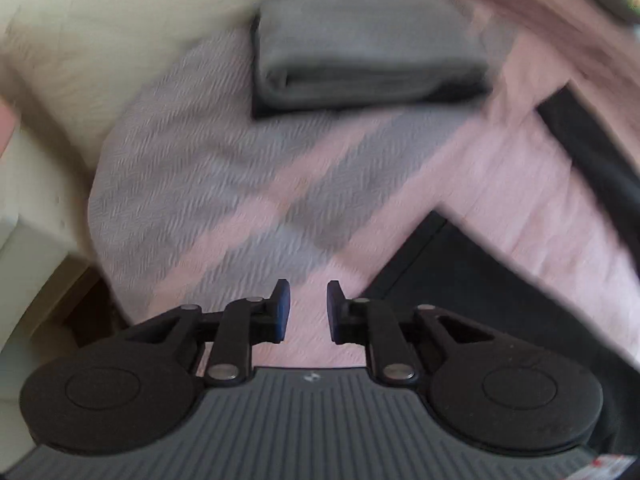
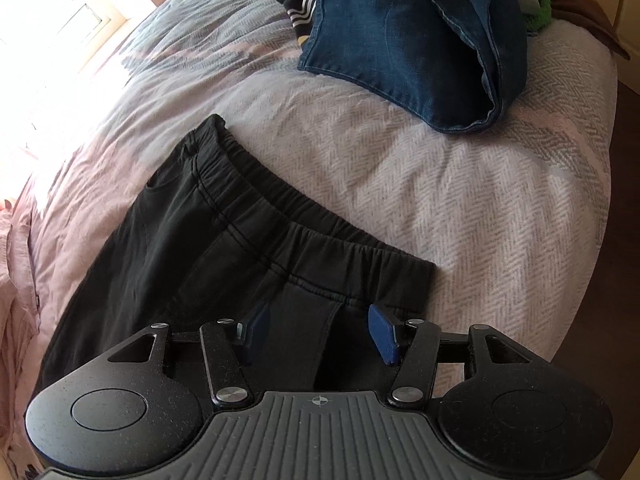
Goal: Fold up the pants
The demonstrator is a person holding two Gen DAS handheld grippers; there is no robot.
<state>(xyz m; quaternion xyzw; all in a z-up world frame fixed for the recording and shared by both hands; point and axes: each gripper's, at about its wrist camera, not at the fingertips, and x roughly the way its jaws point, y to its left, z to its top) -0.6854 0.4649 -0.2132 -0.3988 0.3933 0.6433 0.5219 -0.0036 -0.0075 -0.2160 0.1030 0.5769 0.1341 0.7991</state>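
Hovering over the waist end of the black pants, the right gripper has its blue pads spread wide, with dark cloth showing below the gap but nothing pinched. The pants lie flat on the bedspread, their elastic waistband running across the view just beyond the fingertips and the rest of the garment stretching back toward the lower left.

Farther up the bed, well apart from the pants, a pair of blue jeans lies loosely bunched, its hem folded over itself, with a black-and-white patterned garment partly tucked beneath it. Bright light from a window washes out the upper left.

The left gripper, in a blurred view, shows its jaws drawn close with a narrow gap left, and nothing between them; only the pink-and-grey herringbone bedspread lies beneath. A corner of black fabric, probably the pants, reaches in just right of the fingertips, and another dark strip crosses the right edge. Beyond, near the far edge of the bed, a grey folded garment rests as a neat rectangle on the spread.

No box, basket or other container appears in either view; all the clothing lies directly on the bed.
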